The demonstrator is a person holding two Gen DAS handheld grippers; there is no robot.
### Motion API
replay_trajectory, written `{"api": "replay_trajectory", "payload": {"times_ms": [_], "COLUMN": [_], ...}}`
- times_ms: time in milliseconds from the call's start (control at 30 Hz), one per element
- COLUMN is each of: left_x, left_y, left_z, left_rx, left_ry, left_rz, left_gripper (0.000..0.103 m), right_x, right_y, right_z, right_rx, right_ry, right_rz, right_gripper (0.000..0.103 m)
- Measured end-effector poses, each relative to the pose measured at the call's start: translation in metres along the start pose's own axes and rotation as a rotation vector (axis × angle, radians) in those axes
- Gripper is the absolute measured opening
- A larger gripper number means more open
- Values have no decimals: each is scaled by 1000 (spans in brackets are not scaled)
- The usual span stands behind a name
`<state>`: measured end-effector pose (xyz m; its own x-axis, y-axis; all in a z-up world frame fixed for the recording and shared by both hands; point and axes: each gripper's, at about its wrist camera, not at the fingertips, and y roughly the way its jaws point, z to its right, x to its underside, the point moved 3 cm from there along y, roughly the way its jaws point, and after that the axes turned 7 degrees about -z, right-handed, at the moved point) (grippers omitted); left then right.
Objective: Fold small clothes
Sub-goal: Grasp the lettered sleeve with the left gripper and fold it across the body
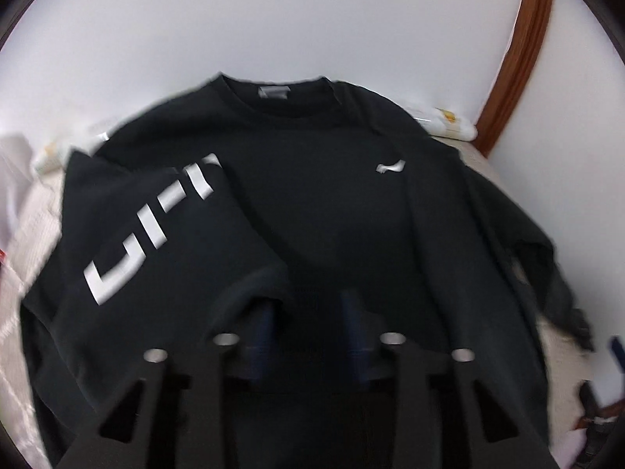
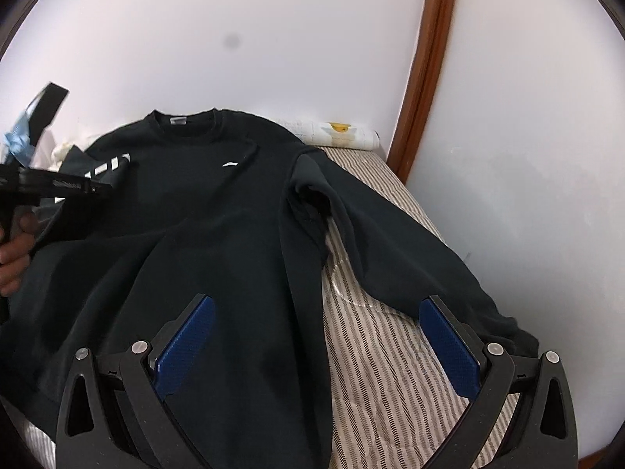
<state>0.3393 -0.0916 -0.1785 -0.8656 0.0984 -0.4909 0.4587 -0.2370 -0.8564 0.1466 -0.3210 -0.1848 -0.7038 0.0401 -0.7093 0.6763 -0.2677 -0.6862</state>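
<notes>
A black sweatshirt lies face up on a striped bed, collar away from me. Its left sleeve, with white lettering, is folded over the chest. My left gripper hovers low over the body near that sleeve's cuff, jaws apart with nothing between them. In the right wrist view the sweatshirt shows with its right sleeve stretched out to the side. My right gripper is wide open above the hem, between body and right sleeve. The left gripper's body shows at the left edge.
The striped mattress runs to a white wall. A rolled white item lies at the bed's head. A brown wooden door frame stands at the right. Light cloth sits at the bed's left side.
</notes>
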Motion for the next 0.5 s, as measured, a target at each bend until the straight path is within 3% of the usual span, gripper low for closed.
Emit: {"api": "replay_trajectory", "payload": {"times_ms": [100,167,300,400,500], "left_x": [12,19,48,74,103], "left_y": [-29,-55,-98,-106,-106], "left_z": [3,-6,-56,-111,-161], "left_rx": [48,28,-90,-213,-282], "left_ry": [20,38,7,-79,-170], "left_rz": [50,109,178,166,114], "left_gripper": [53,66,73,74,75], "right_x": [-8,-16,-33,-48,-55], "right_y": [-1,-4,-7,-5,-1], "right_z": [-13,-30,-82,-139,-196], "right_rx": [-23,-52,-127,-199,-265], "right_ry": [-14,-31,-101,-173,-251], "right_rz": [3,15,27,22,10], "right_gripper": [103,103,103,103,103]}}
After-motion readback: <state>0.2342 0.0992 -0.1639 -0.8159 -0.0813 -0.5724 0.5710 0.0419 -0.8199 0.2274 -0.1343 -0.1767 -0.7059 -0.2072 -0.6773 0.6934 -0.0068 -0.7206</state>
